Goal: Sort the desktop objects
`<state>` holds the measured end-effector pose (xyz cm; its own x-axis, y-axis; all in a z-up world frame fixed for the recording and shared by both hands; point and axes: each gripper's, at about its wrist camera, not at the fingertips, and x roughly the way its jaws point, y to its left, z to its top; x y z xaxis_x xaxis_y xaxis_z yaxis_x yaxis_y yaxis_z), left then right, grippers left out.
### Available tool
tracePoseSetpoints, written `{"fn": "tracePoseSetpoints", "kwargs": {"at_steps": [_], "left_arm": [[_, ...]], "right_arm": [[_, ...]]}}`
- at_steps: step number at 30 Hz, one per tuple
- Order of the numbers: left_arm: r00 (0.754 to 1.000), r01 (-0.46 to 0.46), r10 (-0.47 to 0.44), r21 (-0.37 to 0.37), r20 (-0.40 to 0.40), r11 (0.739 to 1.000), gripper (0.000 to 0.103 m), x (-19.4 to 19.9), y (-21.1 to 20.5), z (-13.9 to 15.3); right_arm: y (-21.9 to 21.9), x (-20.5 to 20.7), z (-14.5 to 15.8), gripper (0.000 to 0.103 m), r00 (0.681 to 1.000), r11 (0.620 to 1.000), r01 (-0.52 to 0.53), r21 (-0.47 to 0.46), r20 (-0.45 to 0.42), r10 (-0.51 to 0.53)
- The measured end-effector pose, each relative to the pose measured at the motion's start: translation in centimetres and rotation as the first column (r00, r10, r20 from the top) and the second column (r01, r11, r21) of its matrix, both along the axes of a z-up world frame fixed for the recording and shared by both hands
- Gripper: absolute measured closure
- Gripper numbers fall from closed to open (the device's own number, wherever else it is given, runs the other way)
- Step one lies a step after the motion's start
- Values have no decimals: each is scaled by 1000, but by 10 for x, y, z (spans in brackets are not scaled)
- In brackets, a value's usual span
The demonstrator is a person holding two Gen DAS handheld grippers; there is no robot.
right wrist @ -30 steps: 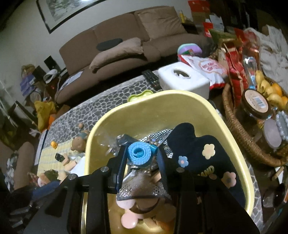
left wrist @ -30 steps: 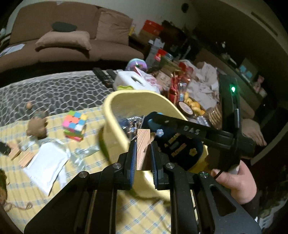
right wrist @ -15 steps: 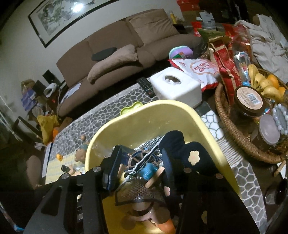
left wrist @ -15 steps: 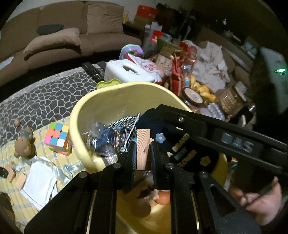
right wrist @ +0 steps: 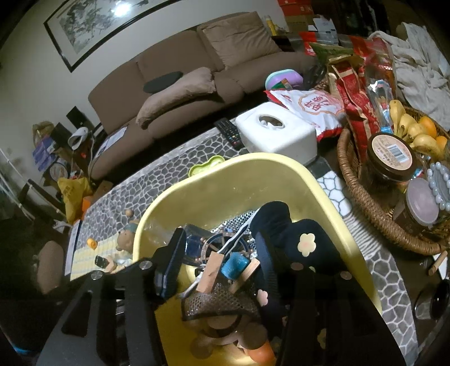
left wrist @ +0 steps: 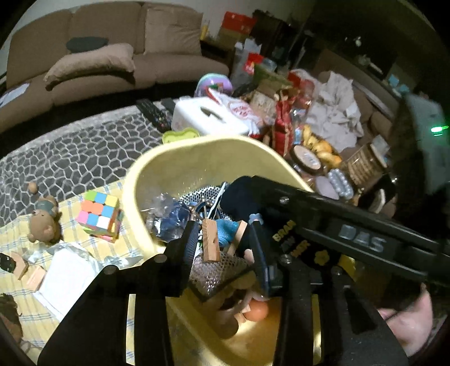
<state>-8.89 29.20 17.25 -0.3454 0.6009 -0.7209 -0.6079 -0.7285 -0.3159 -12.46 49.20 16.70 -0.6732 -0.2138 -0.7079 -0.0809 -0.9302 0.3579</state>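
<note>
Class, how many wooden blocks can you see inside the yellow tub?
2 wooden blocks: one leaning left of the blue roll, one right of it, in the yellow tub. Others may be buried.

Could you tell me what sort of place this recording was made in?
Most likely a home living room: a brown sofa under a framed picture, and a low table crowded with a tissue box, remote control and snack bags.
</note>
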Motion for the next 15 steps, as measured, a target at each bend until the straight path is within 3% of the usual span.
{"fn": "tracePoseSetpoints", "kwargs": {"at_steps": [5,7,9,10,13,15], "left_arm": [[999,-19,20,20,-44,1000,55,10,-30,19],[997,-43,44,20,-56,999,46,10,-44,23],[996,-70,72,29,-60,997,28,9,-59,25],[994,-86,88,37,-60,996,25,9,-66,26],[990,-133,136,71,-44,989,10,7,-88,27],[986,-157,160,74,-46,985,0,6,-99,28]], "right_arm": [[-8,-3,-1,24,1000,1000,-16,7,5,16],[-14,-5,-1,23,1000,1000,-26,11,7,26],[-20,-6,-1,18,999,999,-45,15,8,44],[-22,-6,-1,16,999,999,-48,19,6,48],[-28,-5,1,0,999,998,-54,33,1,54],[-33,-5,2,0,998,997,-59,44,4,59]]}}
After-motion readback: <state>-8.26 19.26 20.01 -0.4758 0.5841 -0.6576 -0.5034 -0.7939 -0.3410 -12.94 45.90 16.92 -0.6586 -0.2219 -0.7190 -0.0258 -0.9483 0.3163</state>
